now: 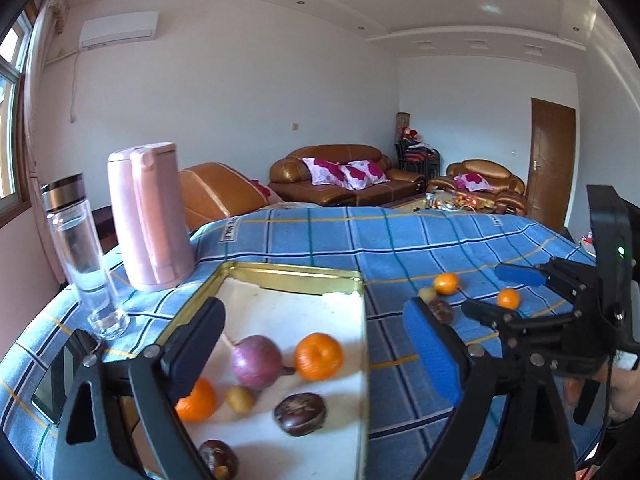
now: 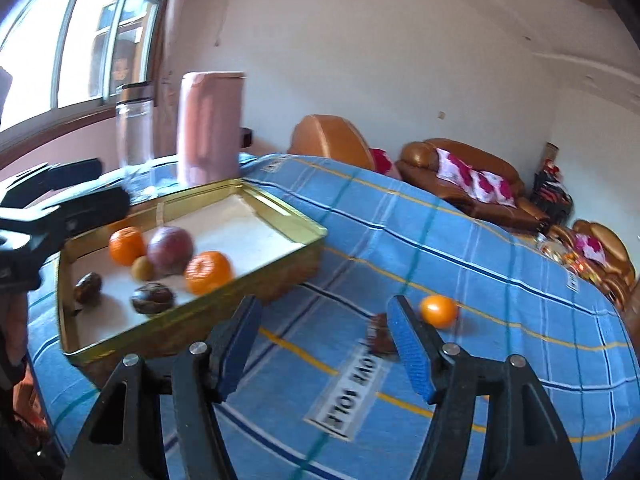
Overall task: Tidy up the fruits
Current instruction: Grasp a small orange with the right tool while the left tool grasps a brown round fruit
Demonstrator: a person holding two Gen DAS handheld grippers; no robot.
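A gold tin tray on the blue checked cloth holds two oranges, a purple fruit, a small yellow fruit and two dark brown fruits. My left gripper is open and empty above the tray. My right gripper is open and empty over the cloth right of the tray. Near it, on the cloth, lie two oranges, one also in the right wrist view, and a dark fruit.
A pink kettle and a clear glass bottle stand behind the tray at the table's left. Brown sofas lie beyond the table's far edge.
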